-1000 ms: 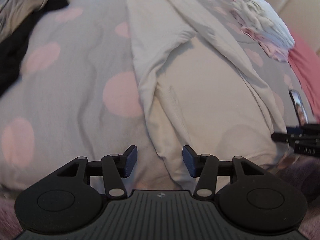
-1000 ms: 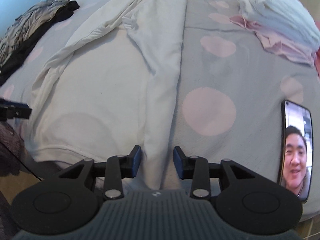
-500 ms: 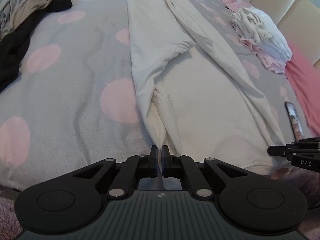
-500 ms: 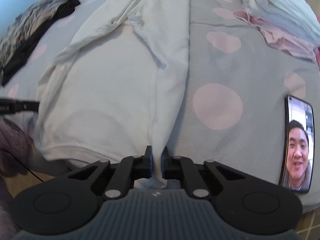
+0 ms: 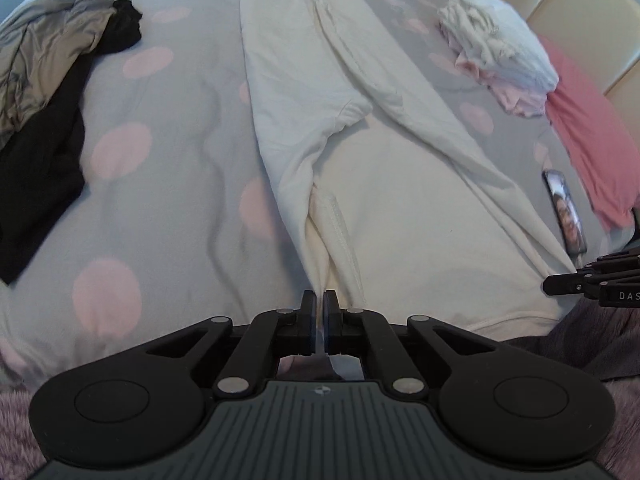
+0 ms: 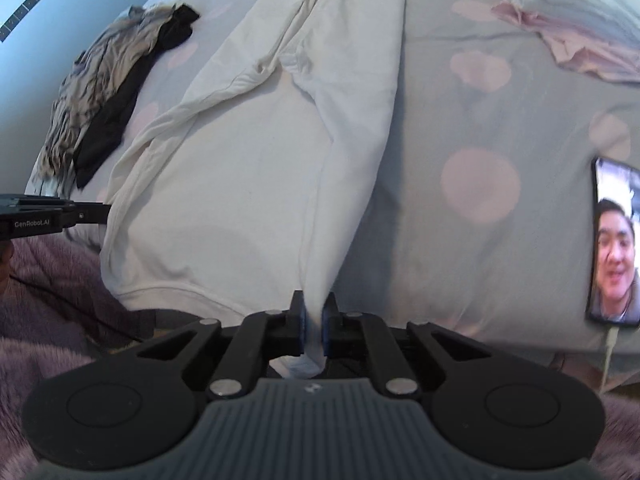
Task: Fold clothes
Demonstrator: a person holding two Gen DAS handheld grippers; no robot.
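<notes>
**Cream top pinched at both hem corners on spotted bed**

Cream cotton, a long-sleeved top (image 5: 400, 208), spread flat down the middle of a grey bedspread (image 5: 168, 208) dotted with pale pink, sleeves folded inward over the body. Clamped at the near edge on one side by the left gripper (image 5: 319, 308), jaws drawn tight on a thin fold of the fabric after closing within the last second. Gripped likewise on the other side by the right gripper (image 6: 313, 312), jaws narrow around a thicker bunch of the same cloth, also just closed, the fabric drawn up taut from the bed into both grips.

Heaped to the left, well apart from the top: a crumpled beige garment (image 5: 44, 60) lying over a black one (image 5: 44, 152). Piled to the right: a white knitted item (image 5: 500, 44) on pale pink clothing (image 5: 516, 100), beside a coral-pink cloth (image 5: 588, 140). Parked near the right hem corner, a phone (image 6: 616, 240) with its screen lit and a cable trailing off the bed. Nothing lying across the top itself.

Cut off by the frame: the far collar end, blurred. Hidden behind the gripper bodies: the pinched hem. Purple fleece (image 6: 52, 300) at the near edge, only partly visible.
</notes>
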